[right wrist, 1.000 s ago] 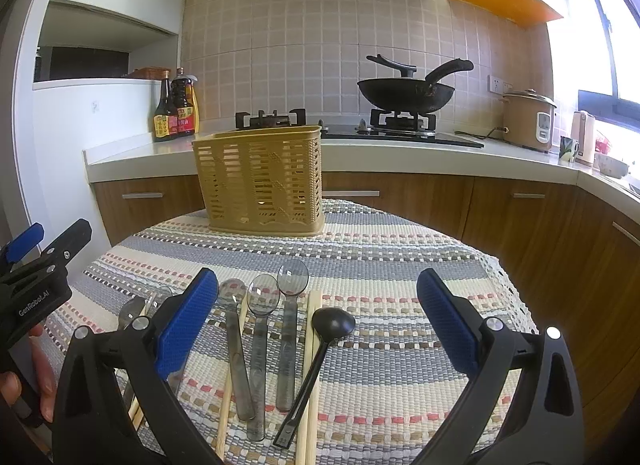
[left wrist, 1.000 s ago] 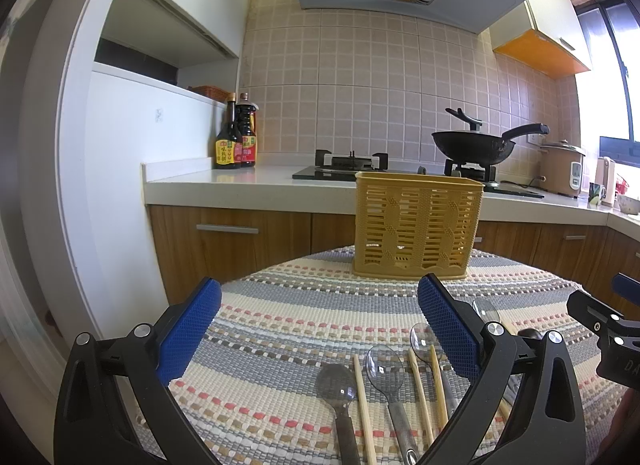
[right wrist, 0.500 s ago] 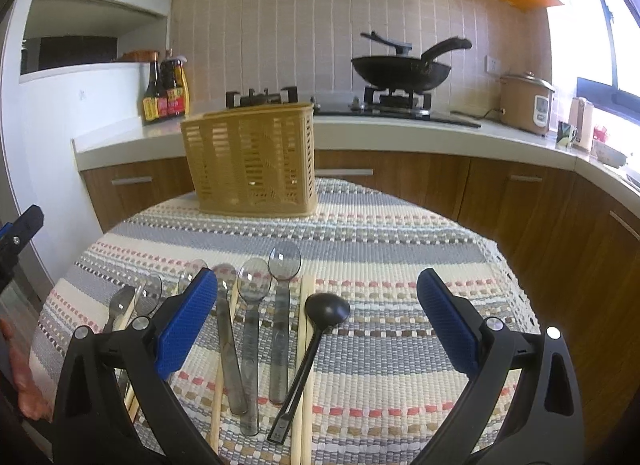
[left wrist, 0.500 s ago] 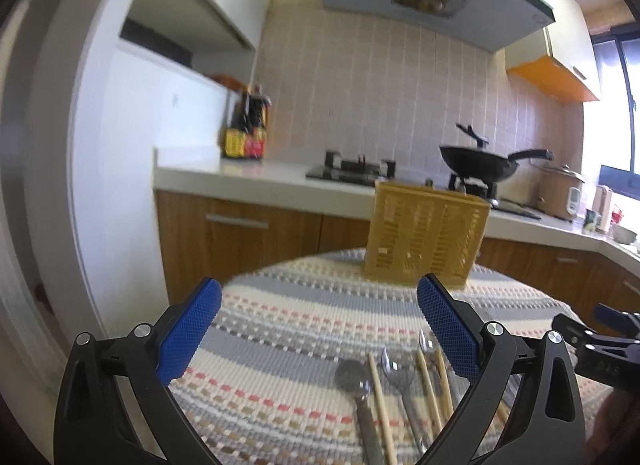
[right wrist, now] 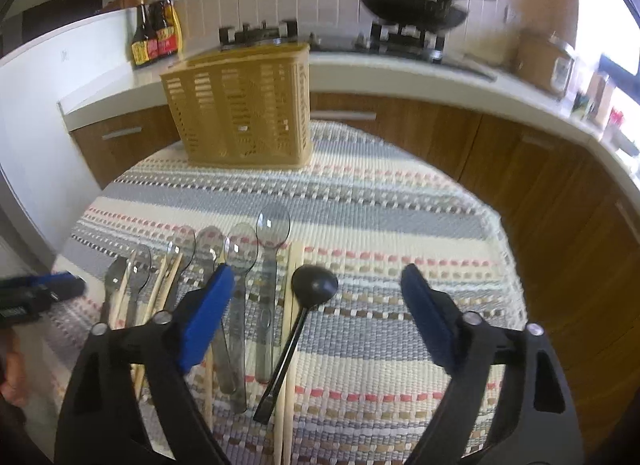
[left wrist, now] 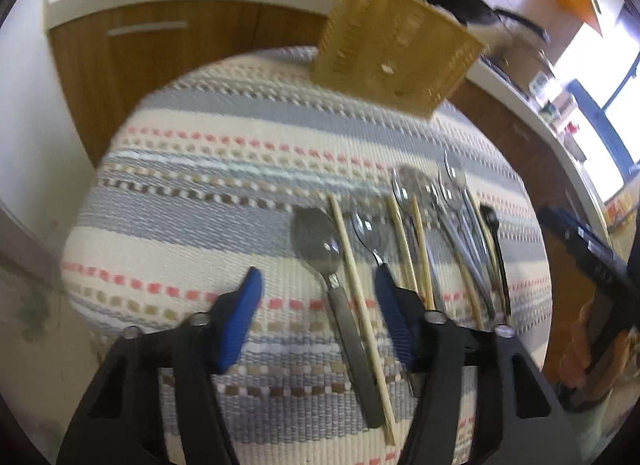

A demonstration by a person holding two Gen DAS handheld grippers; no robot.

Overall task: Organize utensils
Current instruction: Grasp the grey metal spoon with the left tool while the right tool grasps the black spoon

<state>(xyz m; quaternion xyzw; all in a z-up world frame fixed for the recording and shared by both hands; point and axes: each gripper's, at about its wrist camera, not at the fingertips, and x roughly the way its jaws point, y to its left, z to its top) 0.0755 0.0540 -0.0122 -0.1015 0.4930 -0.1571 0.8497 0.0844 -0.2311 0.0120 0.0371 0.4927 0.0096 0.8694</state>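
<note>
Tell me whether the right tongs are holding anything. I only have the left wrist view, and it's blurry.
Observer: No, the right tongs are open and hold nothing.
Operator: What lies between their tips?
Observer: The round bowl of the black ladle, with its handle slanting back toward the camera.
Operator: Anything behind the basket that I'm missing?
Observer: Two dark sauce bottles stand on the counter, behind and to the left of the yellow basket.
</note>
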